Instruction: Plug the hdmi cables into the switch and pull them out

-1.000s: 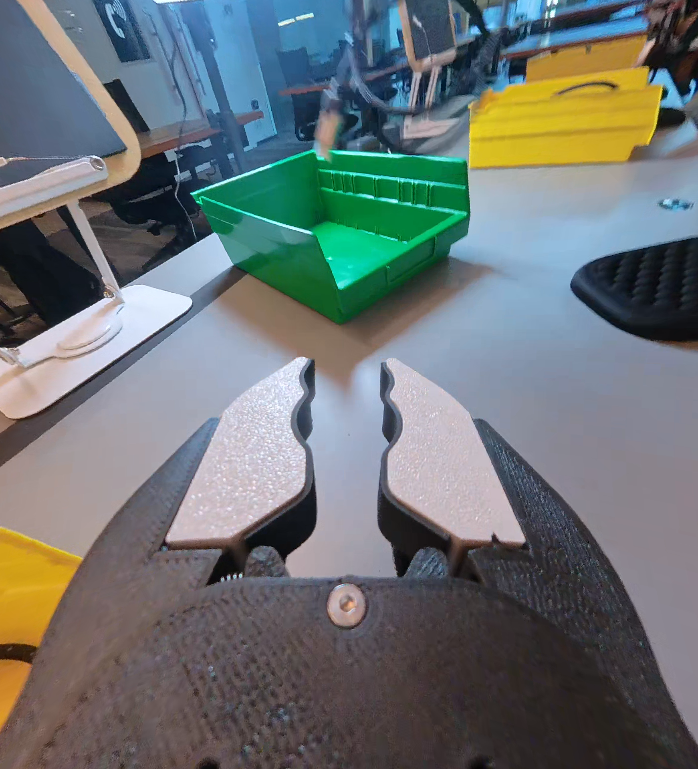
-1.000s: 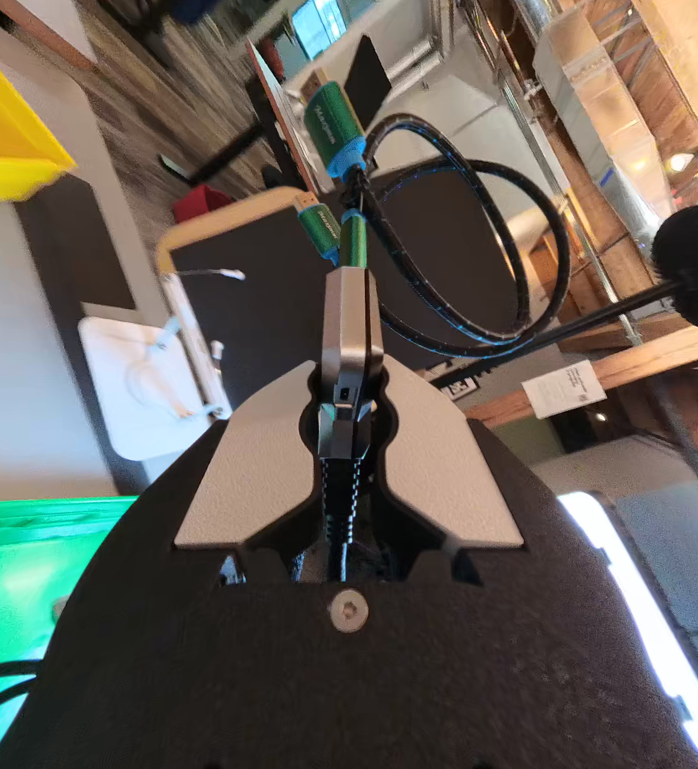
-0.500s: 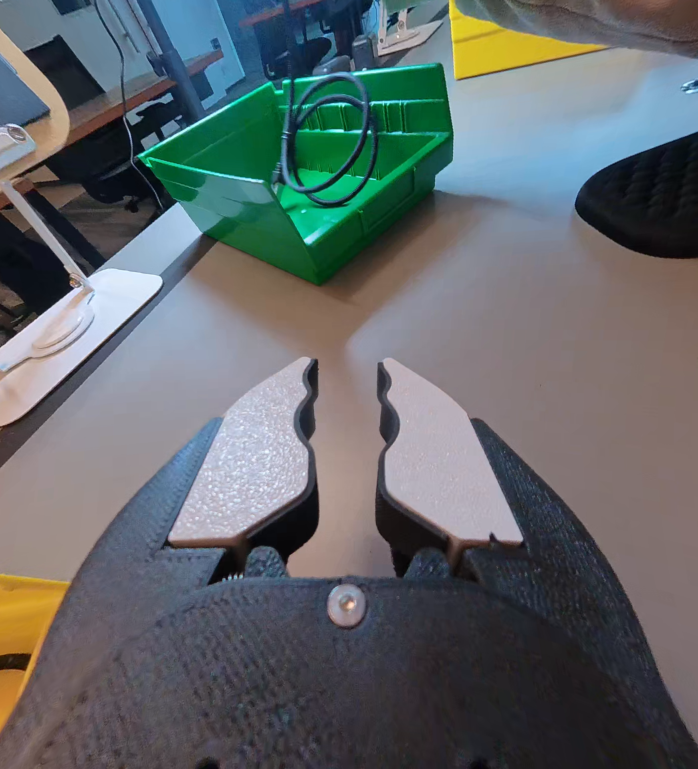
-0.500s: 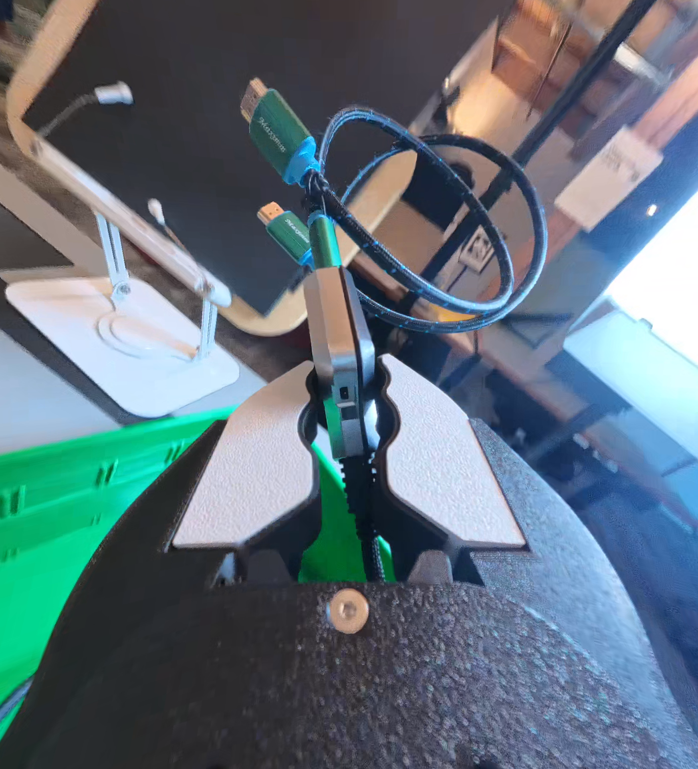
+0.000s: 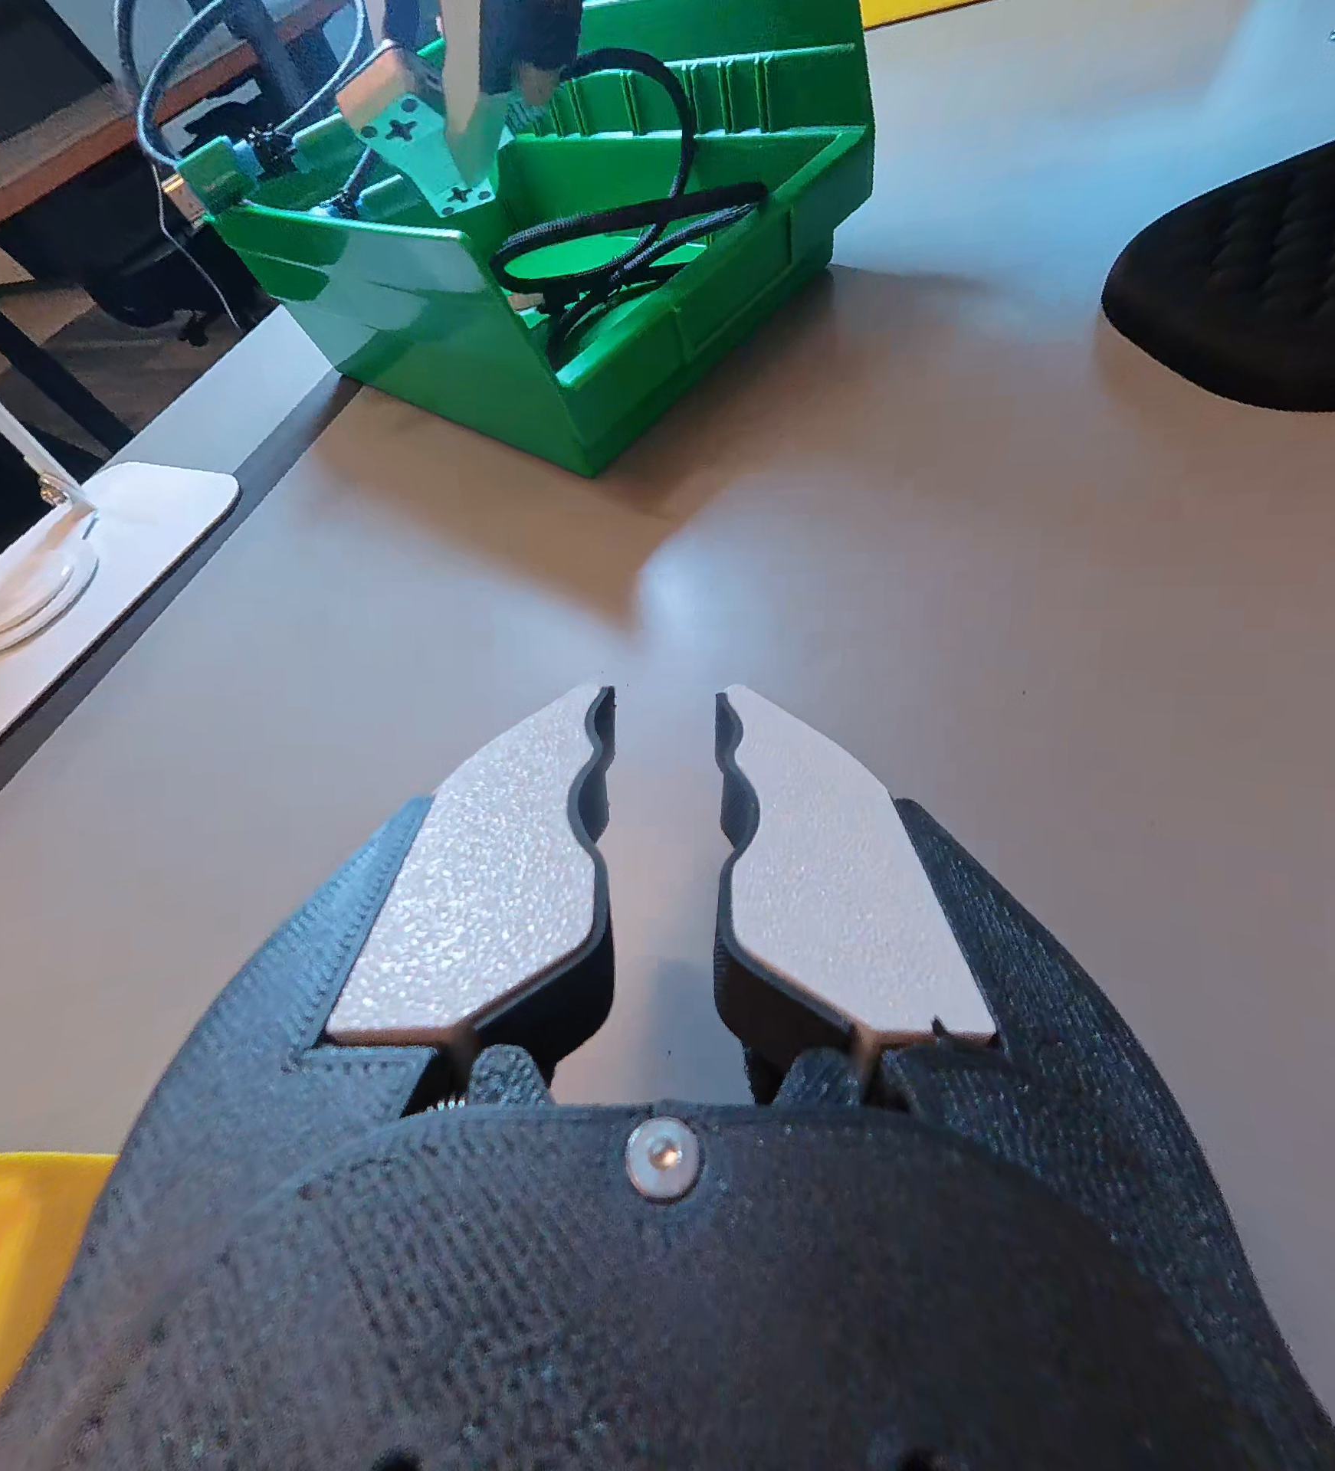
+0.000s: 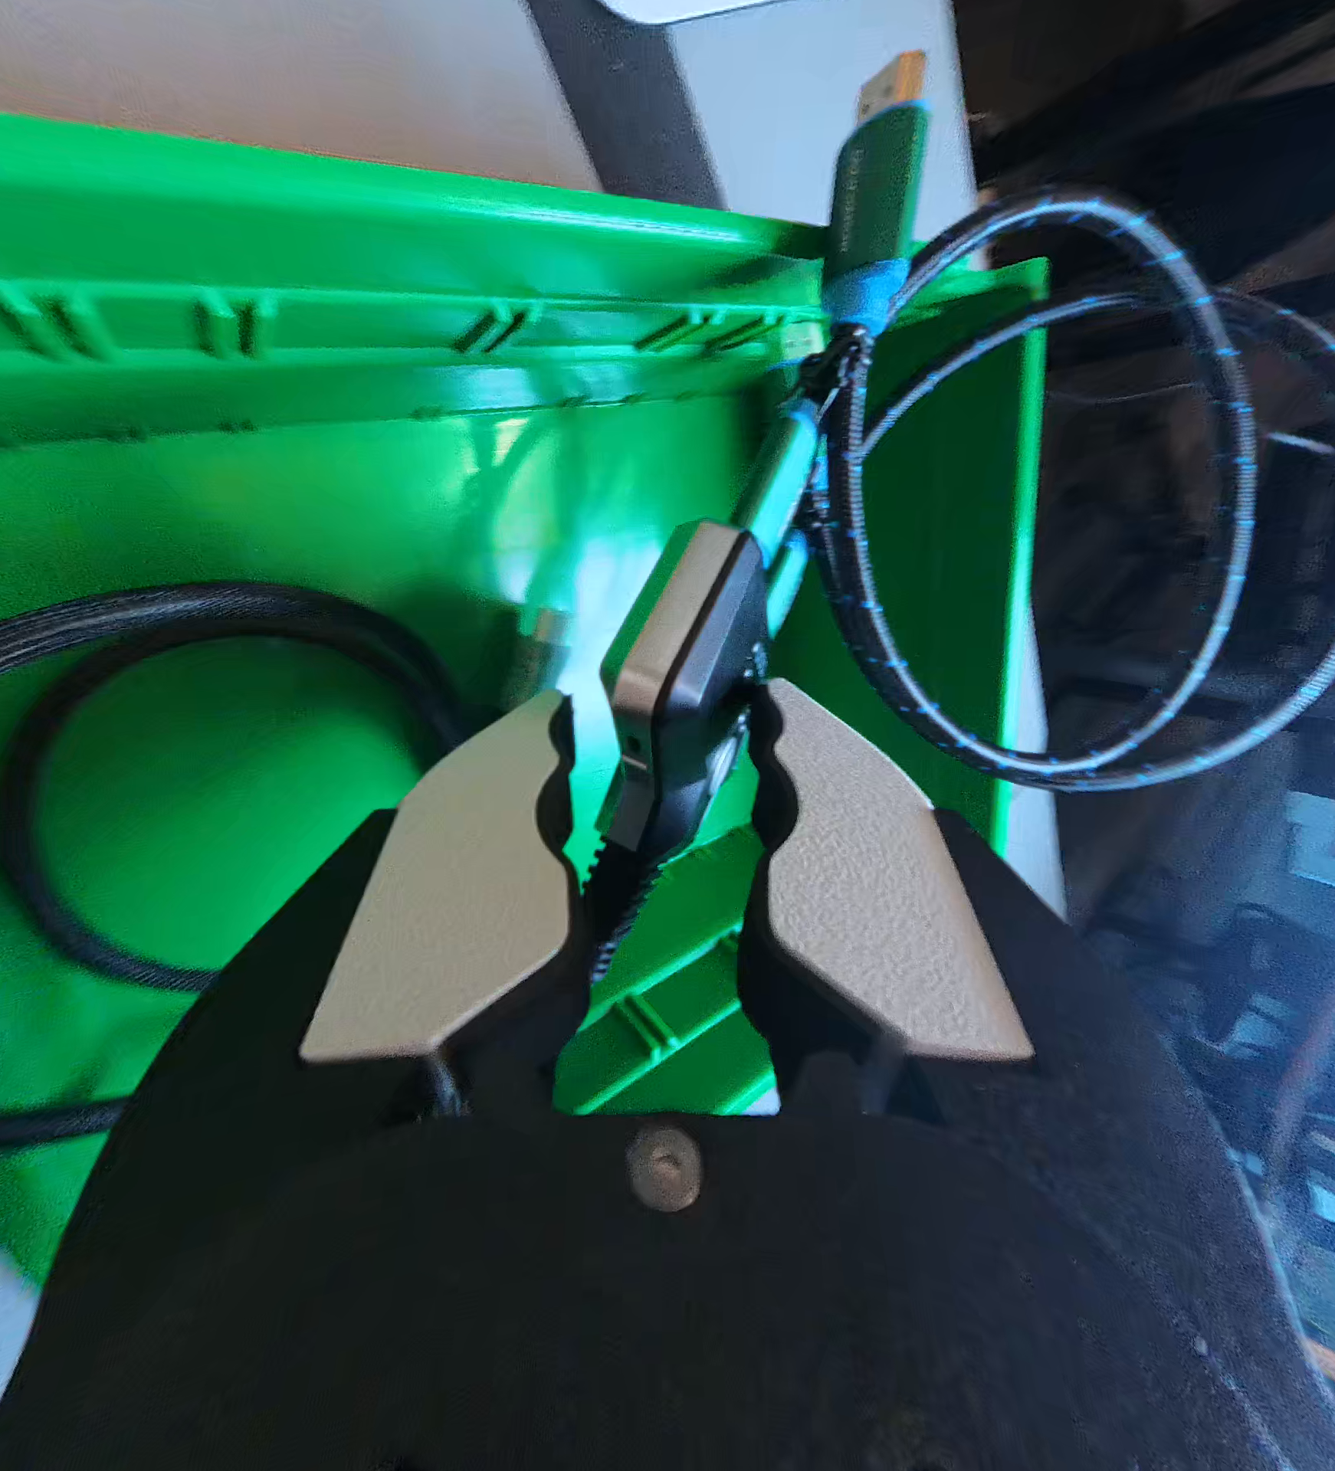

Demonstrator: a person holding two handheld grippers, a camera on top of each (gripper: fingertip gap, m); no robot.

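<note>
Hovering above the grey table (image 5: 967,597), the left gripper (image 5: 664,700) sits spread and empty, the green bin (image 5: 441,318) ahead. Right wrist view: the right gripper (image 6: 668,700) (fingers parted) loosely flanks the tilted switch (image 6: 688,637); HDMI cables (image 6: 1126,557) loop over the bin's rim.

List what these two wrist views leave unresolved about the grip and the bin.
- Right wrist view: whether the right hand-held gripper holds or has let go of the grey metal switch; motion blur.
- Left wrist view: green plastic bin floor; front wall and black coiled cable hide it.
</note>
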